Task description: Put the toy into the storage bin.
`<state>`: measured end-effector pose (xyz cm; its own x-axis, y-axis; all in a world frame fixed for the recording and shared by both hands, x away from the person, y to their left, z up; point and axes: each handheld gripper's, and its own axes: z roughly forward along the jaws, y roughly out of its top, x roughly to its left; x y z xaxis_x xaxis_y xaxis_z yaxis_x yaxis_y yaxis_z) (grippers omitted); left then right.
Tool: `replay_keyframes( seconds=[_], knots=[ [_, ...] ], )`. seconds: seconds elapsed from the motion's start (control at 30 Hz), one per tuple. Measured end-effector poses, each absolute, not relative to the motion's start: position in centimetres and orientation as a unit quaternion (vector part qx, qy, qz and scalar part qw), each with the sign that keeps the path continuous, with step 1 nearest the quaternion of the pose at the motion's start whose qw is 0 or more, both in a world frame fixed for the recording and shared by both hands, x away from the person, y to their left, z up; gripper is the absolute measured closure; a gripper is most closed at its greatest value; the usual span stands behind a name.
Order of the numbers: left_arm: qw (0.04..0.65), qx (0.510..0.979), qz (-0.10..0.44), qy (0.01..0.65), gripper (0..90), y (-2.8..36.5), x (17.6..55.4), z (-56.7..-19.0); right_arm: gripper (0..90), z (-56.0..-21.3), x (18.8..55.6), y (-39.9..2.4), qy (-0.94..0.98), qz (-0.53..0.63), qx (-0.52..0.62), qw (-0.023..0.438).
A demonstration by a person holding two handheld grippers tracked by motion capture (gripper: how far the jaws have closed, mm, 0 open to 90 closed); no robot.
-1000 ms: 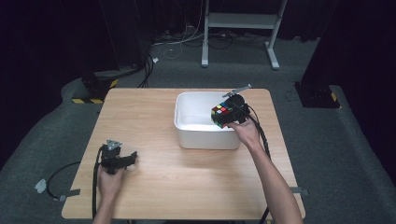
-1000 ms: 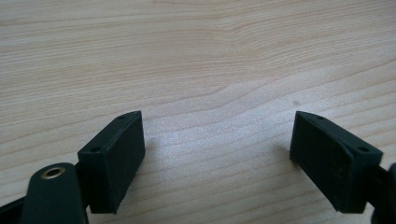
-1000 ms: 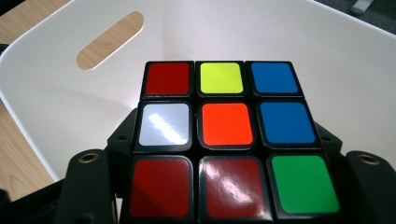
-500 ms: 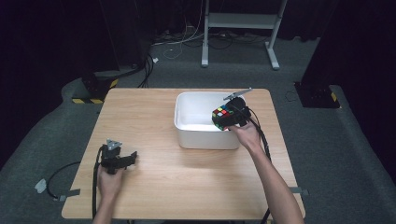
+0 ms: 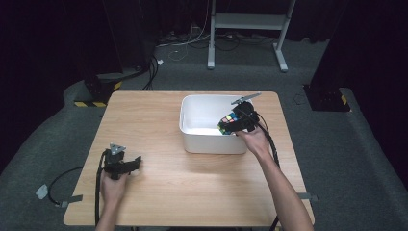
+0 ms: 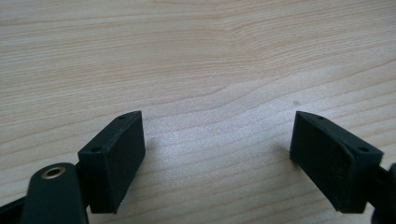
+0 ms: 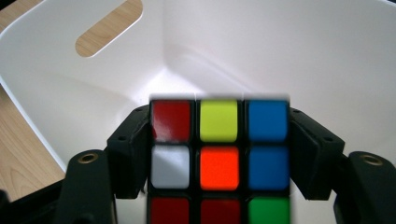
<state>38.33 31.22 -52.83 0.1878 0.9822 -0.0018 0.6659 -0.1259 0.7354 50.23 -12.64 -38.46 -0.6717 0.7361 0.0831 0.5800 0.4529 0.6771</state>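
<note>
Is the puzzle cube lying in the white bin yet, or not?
Not yet: the puzzle cube sits clamped in the right gripper, held above the white bin interior.

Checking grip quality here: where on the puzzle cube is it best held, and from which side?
Across two opposite flat faces of the puzzle cube, coming from above, as the right tongs hold it over the white bin; parallel sides seat the pads squarely.

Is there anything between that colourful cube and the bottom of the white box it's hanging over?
Nothing visible. The right gripper holds the puzzle cube over the white bin, and the inside of the bin below looks bare.
</note>
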Motion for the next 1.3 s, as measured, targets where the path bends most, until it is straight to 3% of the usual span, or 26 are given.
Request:
replay_keyframes(
  seconds=[0.3, 1.3],
  knots=[
    [0.309, 0.706, 0.255, 0.584, 18.0, 31.2, 38.3, -52.8, 38.1, -38.0, 50.1, -13.0, 0.839, 0.366, 0.388, 0.105],
    [0.31, 0.706, 0.255, 0.584, 18.0, 31.2, 38.3, -52.8, 37.0, -37.0, 48.1, -14.6, 0.816, 0.418, 0.382, 0.115]
  ],
)
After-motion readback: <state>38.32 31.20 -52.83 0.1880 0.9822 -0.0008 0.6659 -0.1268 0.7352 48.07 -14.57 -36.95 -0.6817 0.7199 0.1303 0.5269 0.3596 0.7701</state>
